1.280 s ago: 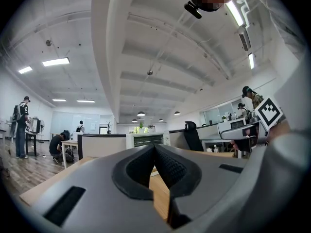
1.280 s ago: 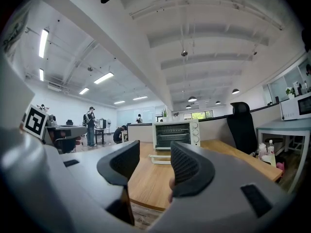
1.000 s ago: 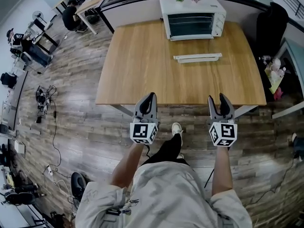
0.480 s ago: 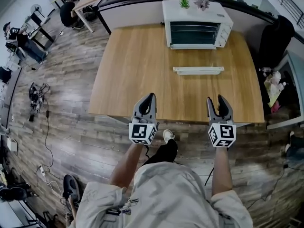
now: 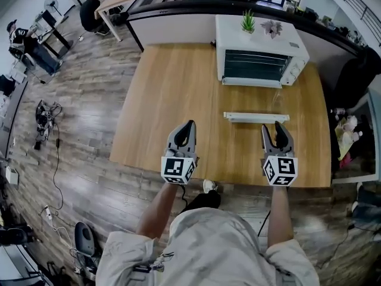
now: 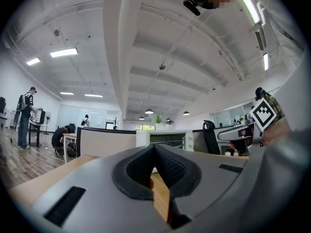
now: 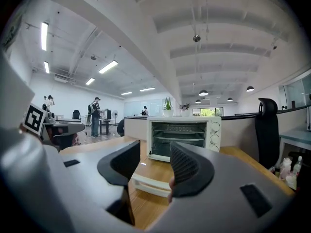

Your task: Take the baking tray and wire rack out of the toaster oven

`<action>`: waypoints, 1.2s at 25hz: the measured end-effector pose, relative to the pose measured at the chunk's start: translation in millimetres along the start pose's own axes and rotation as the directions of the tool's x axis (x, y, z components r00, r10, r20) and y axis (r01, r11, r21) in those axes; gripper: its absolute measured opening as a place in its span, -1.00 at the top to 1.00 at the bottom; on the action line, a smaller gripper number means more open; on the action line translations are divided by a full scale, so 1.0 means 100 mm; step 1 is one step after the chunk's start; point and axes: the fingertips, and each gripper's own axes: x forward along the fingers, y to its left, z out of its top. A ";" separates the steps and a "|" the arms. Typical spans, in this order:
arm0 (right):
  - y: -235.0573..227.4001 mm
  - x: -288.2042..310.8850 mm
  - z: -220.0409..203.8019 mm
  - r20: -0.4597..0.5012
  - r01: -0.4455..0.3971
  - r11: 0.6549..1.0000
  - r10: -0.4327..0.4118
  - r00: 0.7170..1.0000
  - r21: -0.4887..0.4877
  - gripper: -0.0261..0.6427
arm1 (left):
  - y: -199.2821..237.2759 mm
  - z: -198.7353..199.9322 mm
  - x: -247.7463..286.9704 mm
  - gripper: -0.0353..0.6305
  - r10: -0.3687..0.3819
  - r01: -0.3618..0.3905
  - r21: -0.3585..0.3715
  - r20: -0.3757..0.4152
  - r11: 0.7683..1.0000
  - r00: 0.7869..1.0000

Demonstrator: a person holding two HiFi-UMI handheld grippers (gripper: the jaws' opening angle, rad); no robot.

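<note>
Left gripper (image 5: pixel 188 126): jaws together at the tips, nothing between them. It is held level over the near edge of the desk (image 5: pixel 172 88).

Right gripper (image 5: pixel 272 128): jaws apart, nothing between the pads. It is also over the near edge, well apart from the left one.

Count on the desk:
- One toaster oven (image 5: pixel 262 47), white, at the far edge and right of centre.
- Two small potted plants on top of the oven: a green one (image 5: pixel 248 21) and a greyish one (image 5: pixel 273 27).
- One white bar (image 5: pixel 256 117), lying crosswise between the oven and the right gripper (it looks like the handle of the let-down glass door, but the pane itself is hard to make out).

The right gripper view looks straight into the open oven. Two shelves (image 7: pixel 177 138) sit inside, one above the other; I cannot tell which is the tray and which the rack. Neither gripper touches the oven or the bar.
</note>
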 end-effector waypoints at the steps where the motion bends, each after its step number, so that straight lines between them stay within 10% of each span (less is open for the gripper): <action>1: -0.02 0.09 0.03 0.003 0.000 1.000 0.000 1.000 0.001 0.30 | 0.06 0.00 0.06 0.85 0.007 -0.007 -0.003 0.001 1.000 1.000; 30: -0.71 1.64 0.03 -0.038 -0.039 0.998 0.041 0.998 0.039 0.31 | 0.34 -0.10 1.67 0.85 0.040 -0.040 -0.007 -0.013 0.999 0.999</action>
